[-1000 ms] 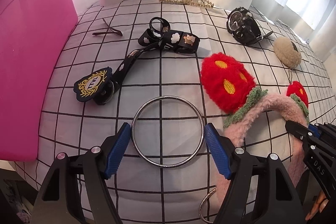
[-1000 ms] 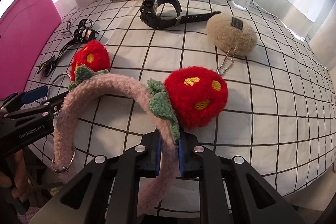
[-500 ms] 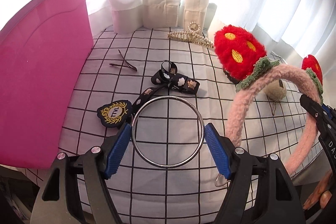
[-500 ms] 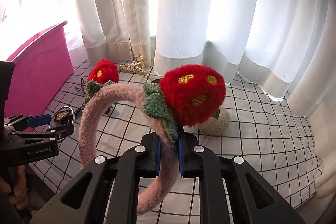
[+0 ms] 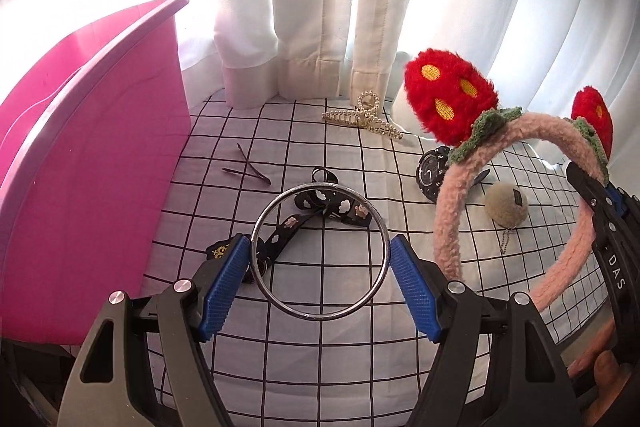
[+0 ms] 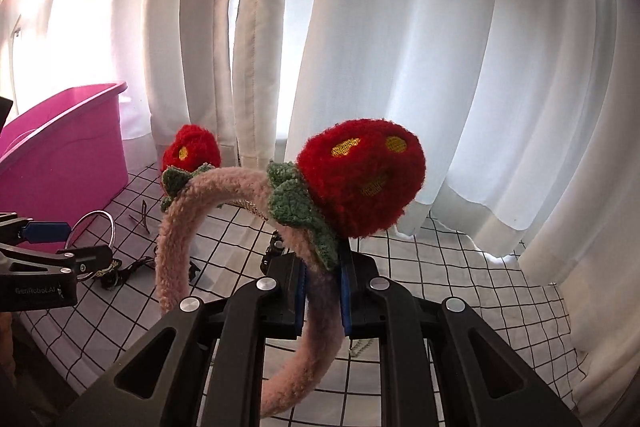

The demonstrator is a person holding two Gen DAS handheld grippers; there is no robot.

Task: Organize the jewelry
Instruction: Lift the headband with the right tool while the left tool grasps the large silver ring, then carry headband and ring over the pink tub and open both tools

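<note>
A thin metal ring [image 5: 320, 315] hangs above the checked cloth, spanning the blue pads of my left gripper [image 5: 319, 239], which is shut on it. From the right wrist view the ring [image 6: 113, 227] and left gripper [image 6: 76, 243] show at the left, in front of the pink bin [image 6: 72, 155]. My right gripper [image 6: 322, 295] is shut on a fuzzy pink headband [image 6: 180, 227] with two red strawberry ears, held upright in the air. In the left wrist view the headband [image 5: 448, 211] arches at the right, with the right gripper [image 5: 592, 183] on its far side.
A tall pink bin [image 5: 100, 167] stands at the left edge of the table. On the cloth lie a pearl hair claw [image 5: 360, 119], two bobby pins [image 5: 248, 171], a black patterned strap [image 5: 320, 205], a black watch [image 5: 430, 171] and a beige pom keychain [image 5: 506, 205]. White curtains hang behind.
Both grippers have risen off the cloth, the left with the ring and the right with the headband. The right gripper has tipped up, so curtains now fill its view.
</note>
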